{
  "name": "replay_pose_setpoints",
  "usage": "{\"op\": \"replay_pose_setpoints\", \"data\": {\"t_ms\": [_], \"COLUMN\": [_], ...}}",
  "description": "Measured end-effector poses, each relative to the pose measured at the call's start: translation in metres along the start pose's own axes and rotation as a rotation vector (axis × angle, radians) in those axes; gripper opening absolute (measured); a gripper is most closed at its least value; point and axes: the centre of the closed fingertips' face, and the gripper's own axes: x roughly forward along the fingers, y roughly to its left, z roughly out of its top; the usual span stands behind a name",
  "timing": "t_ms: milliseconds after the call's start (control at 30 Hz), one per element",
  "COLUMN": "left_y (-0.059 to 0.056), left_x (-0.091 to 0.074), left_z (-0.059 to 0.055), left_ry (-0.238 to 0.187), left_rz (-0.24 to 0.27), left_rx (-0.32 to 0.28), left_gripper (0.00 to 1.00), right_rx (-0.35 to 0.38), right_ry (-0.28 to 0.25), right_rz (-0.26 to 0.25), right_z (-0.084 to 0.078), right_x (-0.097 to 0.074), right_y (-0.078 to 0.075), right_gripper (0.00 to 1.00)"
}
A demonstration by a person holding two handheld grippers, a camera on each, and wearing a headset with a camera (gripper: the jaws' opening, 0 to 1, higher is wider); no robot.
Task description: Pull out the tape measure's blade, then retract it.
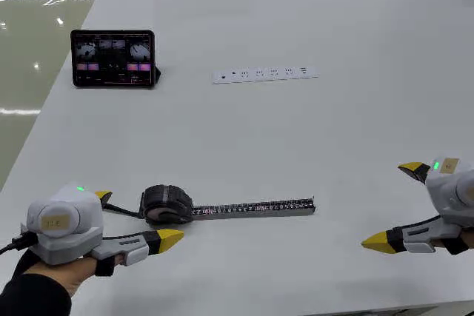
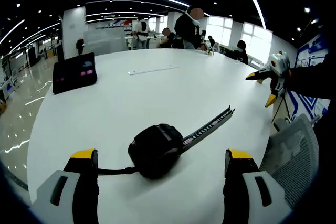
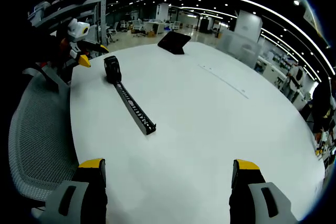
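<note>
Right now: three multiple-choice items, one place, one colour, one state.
1. Where is the tape measure's case?
A. Just ahead of the left gripper
B. Beside the power strip
C. On the tablet
2. What colour are the gripper tips?
A. Red
B. Yellow
C. Blue
3. The blade is:
A. Fully retracted
B. Held up in the air
C. Pulled out, flat on the table

1 A, the case lies just beyond that gripper's open jaws; 2 B, every tip in view is yellow; 3 C, it runs from the case along the table.
</note>
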Motion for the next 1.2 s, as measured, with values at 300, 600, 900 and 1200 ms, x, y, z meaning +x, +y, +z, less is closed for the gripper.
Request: {"op": "replay_pose_setpoints", "data": {"t_ms": [300, 600, 900, 1200], "left_y": [-0.011, -0.012, -0.011, -0.002], "left_x": [0.016, 0.027, 0.031, 0.035], "left_z": [-0.005, -0.001, 0.014, 0.010], "left_ry": [0.038, -0.018, -0.111, -0.111], "left_rz": [0.008, 0.067, 0.152, 0.219], "left_rx": [-0.007, -0.043, -0.084, -0.102], "left_gripper": [0.99, 0.99, 0.99, 0.99], "right_rx": [-0.036, -0.111, -0.172, -0.248], "right_ry": [-0.014, 0.037, 0.061, 0.095], "right_rz": [0.037, 0.142, 0.206, 0.258], "right_z": [0.021, 0.026, 0.035, 0.043], "right_x": [0.002, 0.013, 0.027, 0.044], "right_y": [-0.007, 0.006, 0.012, 0.020], "right_gripper": [0.99, 0.99, 0.99, 0.99]}}
